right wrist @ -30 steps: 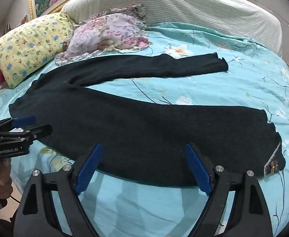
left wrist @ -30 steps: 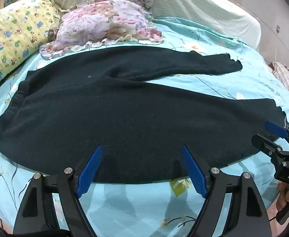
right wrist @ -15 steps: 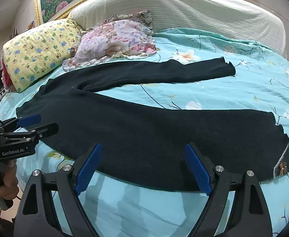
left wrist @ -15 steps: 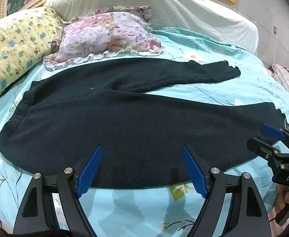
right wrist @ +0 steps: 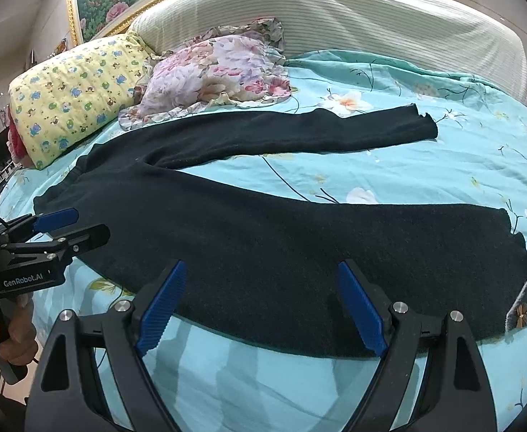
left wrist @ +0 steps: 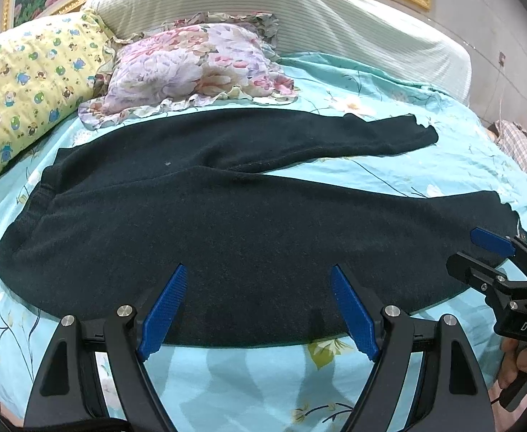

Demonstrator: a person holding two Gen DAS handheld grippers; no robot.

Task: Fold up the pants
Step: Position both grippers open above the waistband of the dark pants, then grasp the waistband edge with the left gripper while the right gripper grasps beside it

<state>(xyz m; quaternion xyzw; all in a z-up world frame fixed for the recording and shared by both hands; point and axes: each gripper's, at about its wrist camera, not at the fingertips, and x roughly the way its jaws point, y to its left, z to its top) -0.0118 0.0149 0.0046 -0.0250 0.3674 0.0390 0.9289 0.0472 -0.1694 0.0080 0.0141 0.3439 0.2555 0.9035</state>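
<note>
Dark knit pants (left wrist: 227, 223) lie spread flat on the bed, waistband at the left, two legs splayed to the right; they also show in the right wrist view (right wrist: 281, 237). My left gripper (left wrist: 259, 309) is open and empty, above the near edge of the seat and near leg. My right gripper (right wrist: 259, 306) is open and empty, above the near leg's lower edge. The near leg's cuff (right wrist: 522, 309) has a small bow. Each gripper shows in the other's view, the right one (left wrist: 486, 252) by the cuff, the left one (right wrist: 65, 226) by the waistband.
The bed has a turquoise floral sheet (left wrist: 425, 165). A yellow cartoon pillow (left wrist: 22, 82) and a floral pillow (left wrist: 191, 68) lie at the back, beyond the pants. A striped padded headboard (right wrist: 335, 18) stands behind. The bed's near edge is just below the grippers.
Both grippers have drawn back and lifted a little, so more of the bed and headboard shows. Both stay open. The pants have not moved.
</note>
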